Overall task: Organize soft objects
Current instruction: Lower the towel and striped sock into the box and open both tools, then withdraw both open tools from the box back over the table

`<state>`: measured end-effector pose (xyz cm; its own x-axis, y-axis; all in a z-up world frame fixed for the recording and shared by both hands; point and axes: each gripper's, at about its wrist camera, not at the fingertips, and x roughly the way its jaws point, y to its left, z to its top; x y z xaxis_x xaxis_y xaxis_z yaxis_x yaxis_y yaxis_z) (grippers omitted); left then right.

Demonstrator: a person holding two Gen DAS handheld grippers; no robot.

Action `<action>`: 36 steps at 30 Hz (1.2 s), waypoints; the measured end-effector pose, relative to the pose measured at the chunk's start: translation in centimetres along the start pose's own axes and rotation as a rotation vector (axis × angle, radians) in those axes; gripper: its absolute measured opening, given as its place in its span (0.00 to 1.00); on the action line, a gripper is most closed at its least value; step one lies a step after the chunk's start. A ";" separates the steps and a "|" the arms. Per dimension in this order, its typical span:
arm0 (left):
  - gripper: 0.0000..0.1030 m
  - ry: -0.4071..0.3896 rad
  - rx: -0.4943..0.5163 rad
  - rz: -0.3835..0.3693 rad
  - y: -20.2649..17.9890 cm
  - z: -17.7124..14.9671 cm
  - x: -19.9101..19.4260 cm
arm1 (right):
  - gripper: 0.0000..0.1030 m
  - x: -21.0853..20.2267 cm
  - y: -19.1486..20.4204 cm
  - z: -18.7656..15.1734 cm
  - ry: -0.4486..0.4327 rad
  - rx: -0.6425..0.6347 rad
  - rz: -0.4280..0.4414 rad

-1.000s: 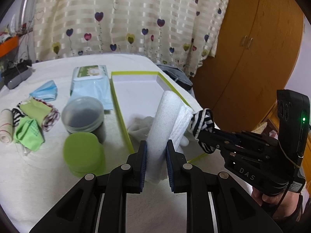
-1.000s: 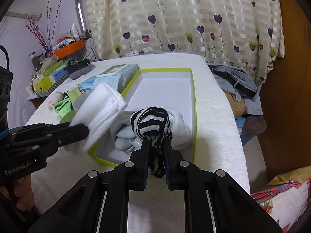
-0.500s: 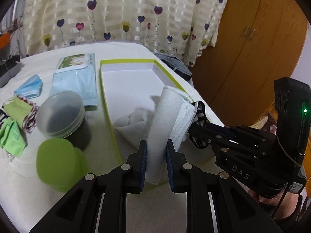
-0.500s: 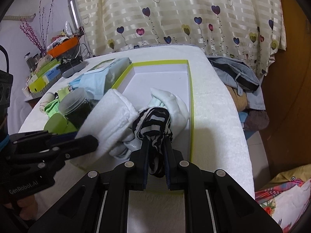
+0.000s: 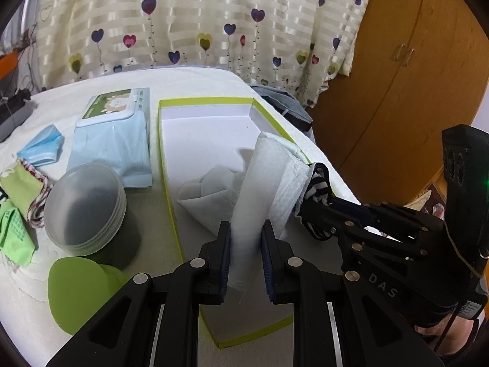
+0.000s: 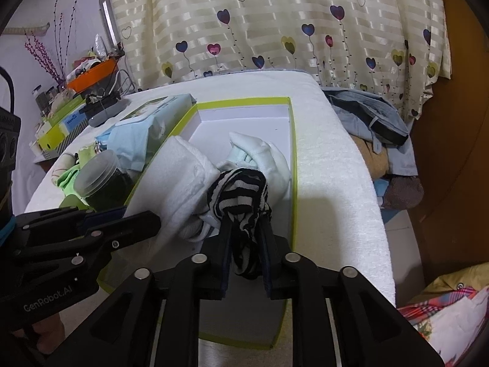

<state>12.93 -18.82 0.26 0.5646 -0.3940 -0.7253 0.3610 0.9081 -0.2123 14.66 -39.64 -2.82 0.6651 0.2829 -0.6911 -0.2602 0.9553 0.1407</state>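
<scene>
Table: it is wearing a white fuzzy cover and carrying everything named below; the box is serving as the landmark.
Curtain: it is hanging behind the table, past the far end of the box, cream-striped with small hearts.
Box: a shallow white tray with a lime-green rim, it is lying open on the table's right half.
Wipes pack: pale blue, it is lying just left of the box, against its left wall.
White cloth: folded and thick, it is standing upright over the box's near half, its lower end being squeezed in the left gripper.
Pale cloth: a white and mint bundle, it is sitting inside the box, about mid-length, touching the white cloth and the striped sock.
Striped sock: black and white, it is hanging over the box's near right part, pressing against the white cloth.
Jar: dark with a frosted lid, it is standing left of the box, near its left wall.
Green lid: it is lying left of the box's near corner, just in front of the jar.
Small cloths: green, blue and red-edged pieces are lying well left of the box.
Left gripper: its fingers are pinching the white cloth from both sides.
Right gripper: its fingers are clamping the striped sock between them.
</scene>
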 end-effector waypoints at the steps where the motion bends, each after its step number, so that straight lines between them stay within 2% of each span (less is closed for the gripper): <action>1: 0.17 0.001 -0.001 -0.001 0.0 0.0 0.0 | 0.22 -0.2 0.0 0.0 -0.005 -0.003 -0.003; 3: 0.17 0.004 -0.007 -0.014 0.1 -0.1 -0.2 | 0.29 -0.6 0.0 -0.1 -0.014 -0.001 -0.008; 4: 0.17 0.005 -0.009 -0.018 0.1 -0.2 -0.3 | 0.37 -0.9 0.0 -0.2 -0.019 0.002 -0.011; 5: 0.18 0.004 -0.010 -0.022 0.2 -0.3 -0.4 | 0.40 -1.1 0.0 -0.3 -0.023 0.001 -0.012; 11: 0.20 -0.005 -0.018 -0.041 0.3 -0.7 -1.6 | 0.40 -2.3 0.5 -0.5 -0.038 -0.007 -0.030; 18: 0.30 -0.018 -0.021 -0.053 0.6 -1.2 -2.7 | 0.41 -3.4 1.3 -0.7 -0.052 -0.020 -0.040; 29: 0.30 -0.072 -0.027 -0.041 1.7 -1.7 -5.6 | 0.41 -3.4 3.3 -1.1 -0.040 -0.035 -0.016; 36: 0.30 -0.104 -0.058 -0.012 3.7 -1.8 -7.0 | 0.41 -1.3 5.7 -1.3 0.007 -0.059 0.016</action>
<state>8.97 -12.43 3.41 0.6353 -0.4145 -0.6516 0.3258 0.9088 -0.2604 11.40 -34.66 -1.98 0.6557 0.2973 -0.6940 -0.3114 0.9439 0.1101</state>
